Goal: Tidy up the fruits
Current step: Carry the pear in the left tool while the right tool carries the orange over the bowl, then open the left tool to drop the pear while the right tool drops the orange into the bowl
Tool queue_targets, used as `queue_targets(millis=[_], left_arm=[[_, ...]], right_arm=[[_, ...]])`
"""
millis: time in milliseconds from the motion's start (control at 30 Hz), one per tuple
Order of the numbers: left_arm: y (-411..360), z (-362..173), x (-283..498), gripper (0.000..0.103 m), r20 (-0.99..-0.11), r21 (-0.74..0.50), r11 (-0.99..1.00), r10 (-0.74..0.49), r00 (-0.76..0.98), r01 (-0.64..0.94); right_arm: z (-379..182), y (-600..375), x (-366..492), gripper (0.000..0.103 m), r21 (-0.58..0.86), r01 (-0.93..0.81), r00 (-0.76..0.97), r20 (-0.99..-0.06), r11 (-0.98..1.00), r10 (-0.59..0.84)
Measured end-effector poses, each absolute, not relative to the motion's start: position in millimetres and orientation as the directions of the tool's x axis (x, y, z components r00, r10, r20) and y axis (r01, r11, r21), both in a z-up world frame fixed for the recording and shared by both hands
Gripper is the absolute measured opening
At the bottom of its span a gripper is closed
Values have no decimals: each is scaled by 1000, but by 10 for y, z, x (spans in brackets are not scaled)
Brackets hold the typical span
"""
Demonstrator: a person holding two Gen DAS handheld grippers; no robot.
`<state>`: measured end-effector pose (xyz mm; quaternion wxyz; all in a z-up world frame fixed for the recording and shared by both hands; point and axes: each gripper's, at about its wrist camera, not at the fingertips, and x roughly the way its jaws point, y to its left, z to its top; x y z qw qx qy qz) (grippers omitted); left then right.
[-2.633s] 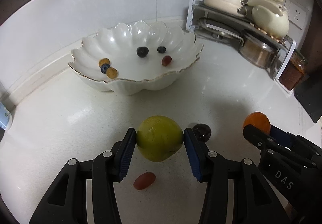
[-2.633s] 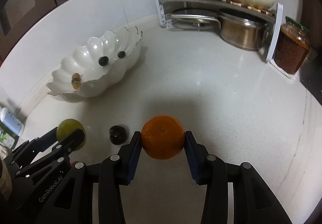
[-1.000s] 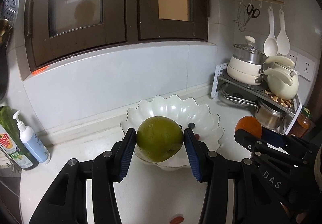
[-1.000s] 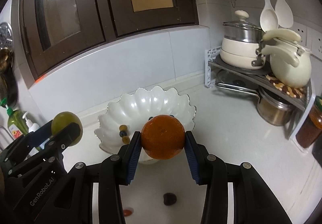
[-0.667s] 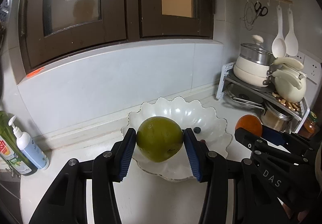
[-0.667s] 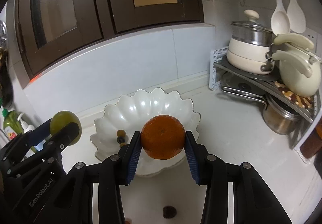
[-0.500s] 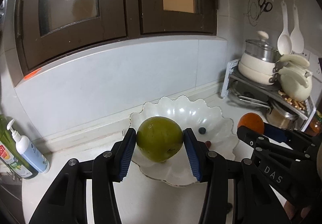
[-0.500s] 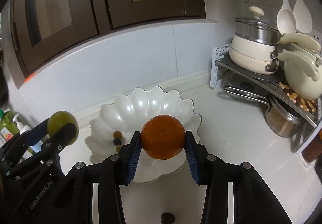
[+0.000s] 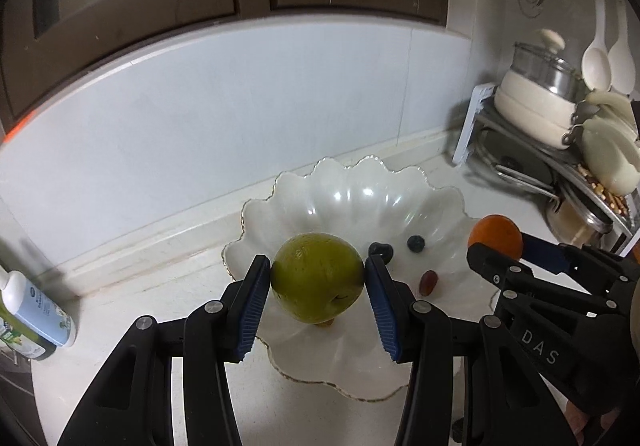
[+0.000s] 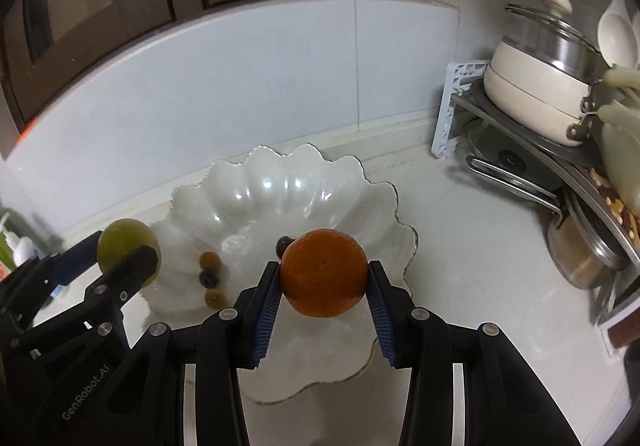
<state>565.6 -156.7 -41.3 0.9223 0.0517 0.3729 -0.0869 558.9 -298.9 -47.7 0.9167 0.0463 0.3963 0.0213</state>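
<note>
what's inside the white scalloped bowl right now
In the bowl: two blueberries, a red grape, a dark fruit, two yellowish berries. The held green fruit and orange hide part of its floor.

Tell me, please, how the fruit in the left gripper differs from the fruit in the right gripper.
The green fruit is dull yellow-green and slightly lopsided; the orange is bright orange and evenly round. The left gripper holds the green fruit, the right gripper the orange. Both are clamped between blue pads above the white bowl.
</note>
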Motion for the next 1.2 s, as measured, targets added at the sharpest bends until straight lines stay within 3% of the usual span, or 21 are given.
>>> queue_targets(millis=[933,1000,1100,1200], left_arm=[[-1638,-852,6139,49,-814,30,982,-83,575,184],[-1634,-821,6126,50,-802,40,983,-75,592,180],[-1648,-739,6100,62,-785,69,980,-61,617,184],[-1637,-669,6058,63,-769,91,980,-44,638,177]], right_arm=[[-857,-2929,6071,45,84,-21,543,-836,996,81],[-862,-2924,6077,45,73,-19,540,-839,997,72],[-880,-2924,6071,46,65,-21,535,-842,998,66],[-865,-2953,6039,50,76,-11,543,-837,997,70]])
